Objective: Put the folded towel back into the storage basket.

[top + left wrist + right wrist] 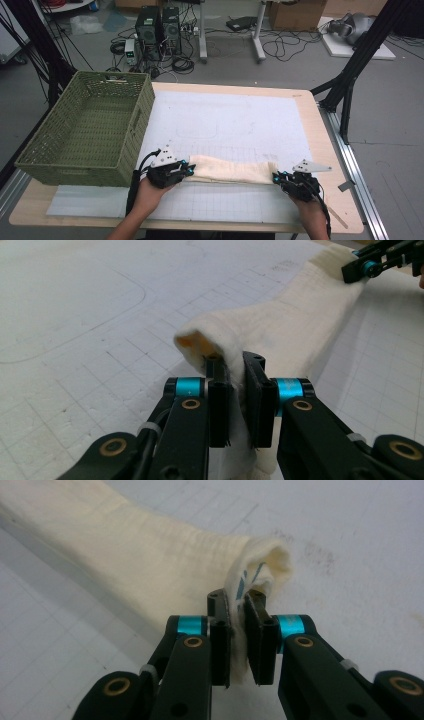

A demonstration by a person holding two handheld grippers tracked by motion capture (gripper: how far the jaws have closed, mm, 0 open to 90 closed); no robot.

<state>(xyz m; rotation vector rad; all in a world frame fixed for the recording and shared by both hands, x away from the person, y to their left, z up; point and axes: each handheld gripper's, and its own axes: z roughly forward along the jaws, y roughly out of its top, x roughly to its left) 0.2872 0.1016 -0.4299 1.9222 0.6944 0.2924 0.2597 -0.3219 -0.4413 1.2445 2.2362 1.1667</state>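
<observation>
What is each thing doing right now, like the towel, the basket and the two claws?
Cream towel: folded into a long strip, flat on the white mat, pinched at both ends.
Left claw: shut on the towel's left end.
Right claw: shut on the towel's right end.
Green wicker basket: upright, empty.

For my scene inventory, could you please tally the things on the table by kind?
Cream folded cloth: 1
Green woven basket: 1
White grid mat: 1
Hand-held gripper, each shut on a cloth end: 2, left hand-held gripper, right hand-held gripper
Total: 5
</observation>
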